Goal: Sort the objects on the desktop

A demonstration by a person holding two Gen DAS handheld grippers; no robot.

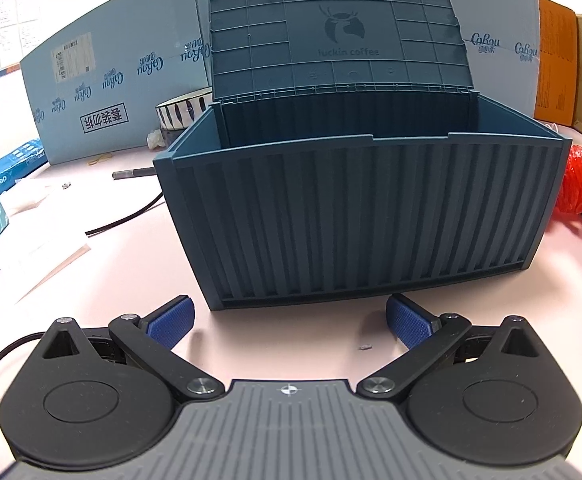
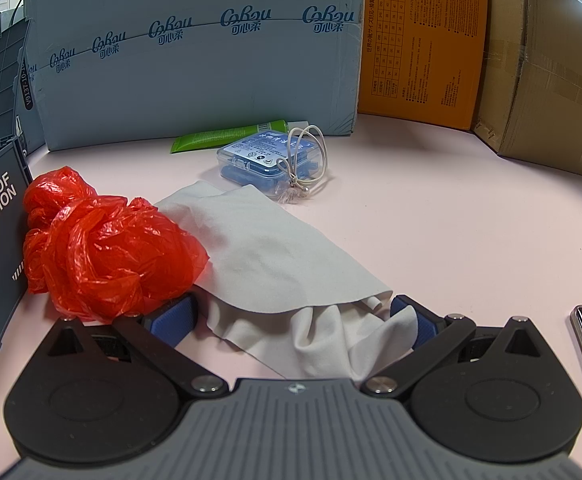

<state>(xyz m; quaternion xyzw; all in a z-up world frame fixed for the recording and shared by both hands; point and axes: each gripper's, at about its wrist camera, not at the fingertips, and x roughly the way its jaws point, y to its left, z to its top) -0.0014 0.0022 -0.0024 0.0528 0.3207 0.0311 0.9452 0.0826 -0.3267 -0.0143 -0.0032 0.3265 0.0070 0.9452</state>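
**Cloth about to be picked up, bin waiting open**

Cloth (image 2: 275,240), a pale grey wiping cloth, lies flat on the pink desk (image 2: 471,232) with its crumpled near end bunched between the blue pads of the right gripper (image 2: 291,320). The jaws stand wide apart; one fold rides up against the right-hand pad, but nothing is pinched yet. A knotted red plastic bag (image 2: 103,240) sits touching the cloth's left edge and nearly against the left-hand pad. Farther back, toward the cartons that wall the desk's far edge, lie a clear case of blue parts (image 2: 263,156) with a looped cord (image 2: 311,152) on it, and a green tube (image 2: 227,134) behind.

The left gripper (image 1: 289,320) rests low on the desk, spread wide and empty, just in front of the blue container-style storage bin (image 1: 363,208). Its lid (image 1: 339,36) is propped up at the back, so the bin is ready to take things; I cannot see what is inside.

To my eye the step in hand is the grasp on the cloth. The next move calls for closing on that bunched fold alone, keeping the bag out of the bite, then lifting high enough that the trailing cloth clears the bag and the bin's front wall. Limp fabric may drag the bag along.
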